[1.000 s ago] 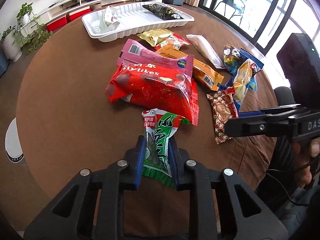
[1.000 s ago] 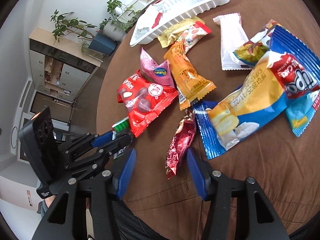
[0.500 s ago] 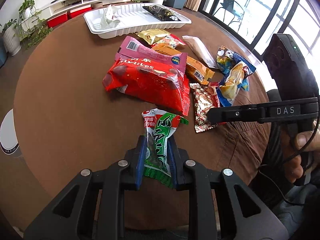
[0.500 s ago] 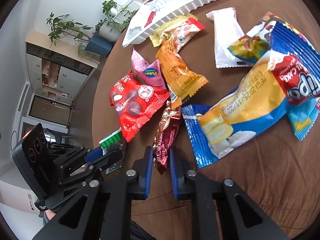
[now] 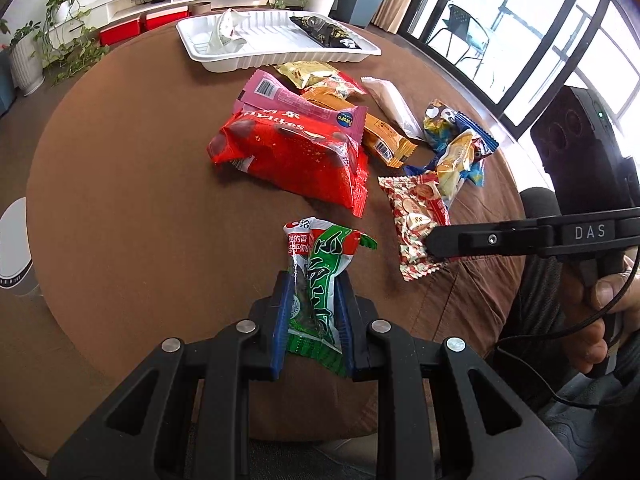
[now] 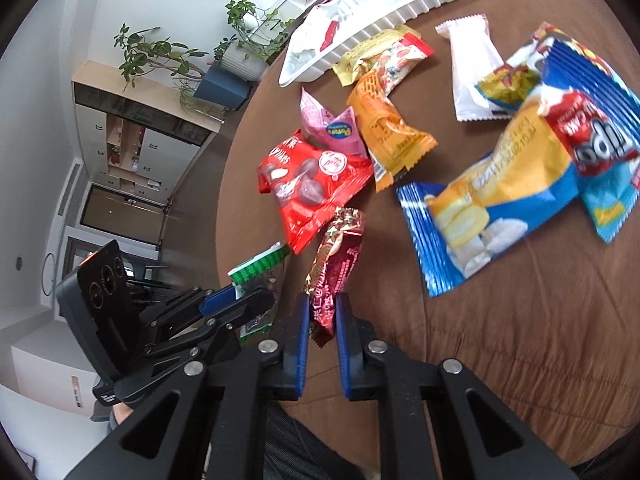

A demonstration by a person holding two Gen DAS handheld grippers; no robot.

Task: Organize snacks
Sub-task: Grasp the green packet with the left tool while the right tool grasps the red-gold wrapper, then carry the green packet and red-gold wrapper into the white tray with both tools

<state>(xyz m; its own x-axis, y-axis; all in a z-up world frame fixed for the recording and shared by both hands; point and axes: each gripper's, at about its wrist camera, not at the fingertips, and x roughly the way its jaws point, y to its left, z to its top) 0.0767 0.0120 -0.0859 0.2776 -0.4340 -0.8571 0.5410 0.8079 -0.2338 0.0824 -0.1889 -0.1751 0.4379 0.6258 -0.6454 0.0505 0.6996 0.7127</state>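
Observation:
My left gripper (image 5: 312,280) is shut on a green snack packet (image 5: 322,264), held above the brown table near its front edge. My right gripper (image 6: 322,300) is shut on the lower end of a dark red patterned packet (image 6: 336,252), whose upper end points toward the snack pile. The left wrist view shows the right gripper (image 5: 430,240) coming in from the right, gripping that packet (image 5: 414,216). In the right wrist view the left gripper (image 6: 248,300) holds the green packet (image 6: 260,268) just to the left. A white ribbed tray (image 5: 288,65) at the far side holds a white wrapper and a black packet.
A pile of snacks lies mid-table: a big red bag (image 5: 292,156), a pink packet (image 5: 296,100), an orange packet (image 5: 384,136), a white packet (image 5: 392,100) and a blue-yellow cake packet (image 6: 500,200). A person's hand (image 5: 600,312) holds the right gripper. Plants and cabinets stand beyond the table.
The right gripper's jaws stood open around the dark red packet and have closed on it. The left gripper still holds the green packet and has drifted slightly.

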